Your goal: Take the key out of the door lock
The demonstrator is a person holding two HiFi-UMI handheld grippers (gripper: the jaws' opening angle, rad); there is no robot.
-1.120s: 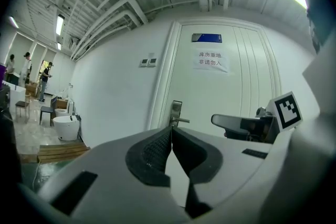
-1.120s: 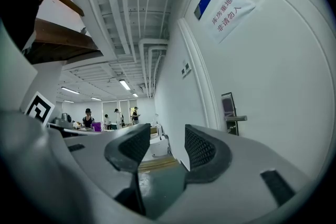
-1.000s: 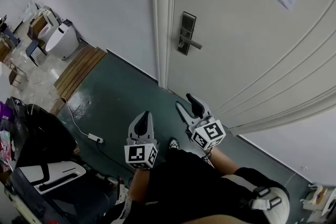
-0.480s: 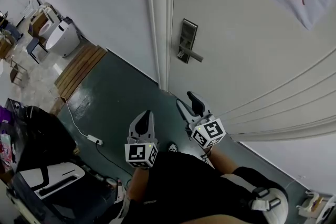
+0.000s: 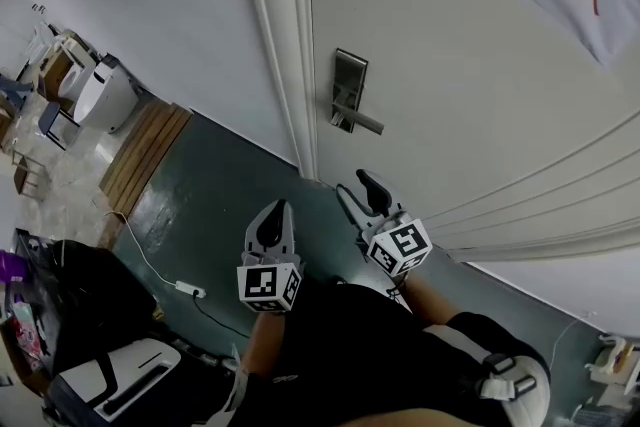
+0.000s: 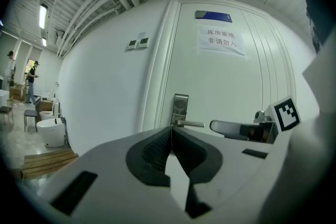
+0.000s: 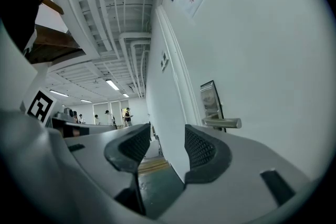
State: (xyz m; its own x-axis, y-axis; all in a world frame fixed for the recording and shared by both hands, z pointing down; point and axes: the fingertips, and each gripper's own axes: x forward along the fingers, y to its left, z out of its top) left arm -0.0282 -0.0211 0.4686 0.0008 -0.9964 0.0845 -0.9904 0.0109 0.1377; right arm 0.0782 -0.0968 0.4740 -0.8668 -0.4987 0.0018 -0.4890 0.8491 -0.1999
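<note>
Hovering well short of the door lock (image 5: 347,87), left gripper (image 5: 278,209) jaws together, right gripper (image 5: 351,189) jaws spread.

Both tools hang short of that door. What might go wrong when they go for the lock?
The key is too small to make out, so the open right gripper might close on the handle jutting from the lock instead. The left gripper is shut, so it probably cannot help until opened.
</note>
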